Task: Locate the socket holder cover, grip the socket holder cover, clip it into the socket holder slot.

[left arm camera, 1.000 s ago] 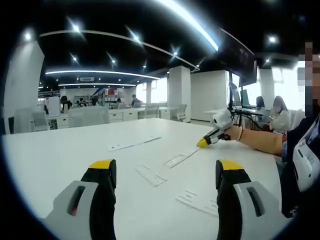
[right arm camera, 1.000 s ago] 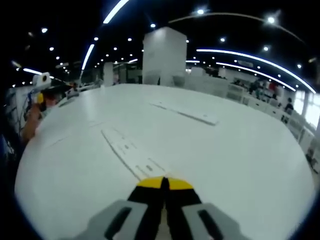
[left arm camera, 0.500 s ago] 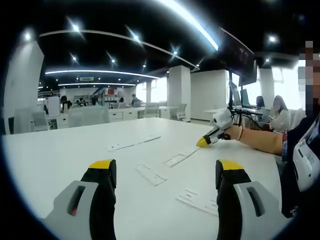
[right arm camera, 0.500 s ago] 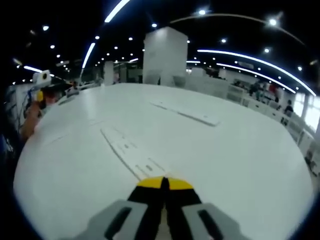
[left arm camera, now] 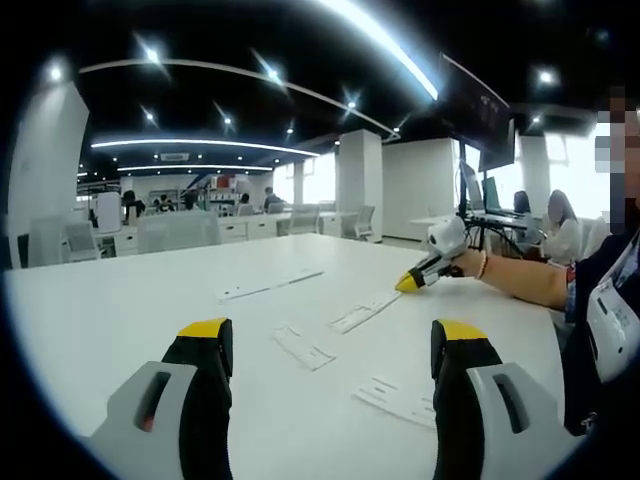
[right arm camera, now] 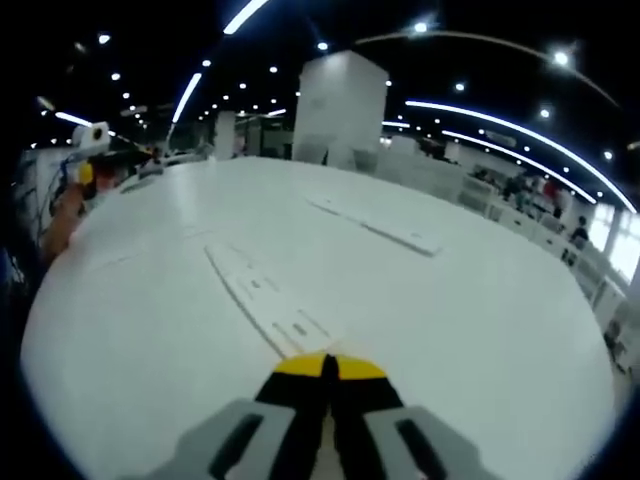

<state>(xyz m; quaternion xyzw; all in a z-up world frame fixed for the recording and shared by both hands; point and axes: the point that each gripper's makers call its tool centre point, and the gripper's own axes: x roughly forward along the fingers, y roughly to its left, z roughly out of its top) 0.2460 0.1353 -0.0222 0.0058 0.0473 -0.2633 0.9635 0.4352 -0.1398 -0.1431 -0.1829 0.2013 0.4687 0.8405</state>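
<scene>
Left gripper [left arm camera: 333, 345] sat at bottom of the left gripper view, jaws spread wide, nothing between them, hovering over the white table [left arm camera: 120, 300]. Right gripper [right arm camera: 328, 366] at bottom centre of the right gripper view had its jaws pressed together, tips meeting, holding nothing visible; it also showed mid-right in the left gripper view, above the table. Several flat white strips lay on the table: one long strip [right arm camera: 265, 300] ran from centre of the right gripper view down to just ahead of the closed tips, another [right arm camera: 375, 225] sat upper right of centre, well apart. In the left gripper view a short piece [left arm camera: 303, 348] lay centre and one [left arm camera: 395, 398] lower right near the right jaw. Which was the socket holder cover and which the slotted holder, could not tell; white on white, detail too small. Risk: picking the wrong strip, or closed jaws nudging the thin flat piece and sliding it rather than gripping. Clip features were unreadable; lower-right piece partly cut off by the jaw.
</scene>
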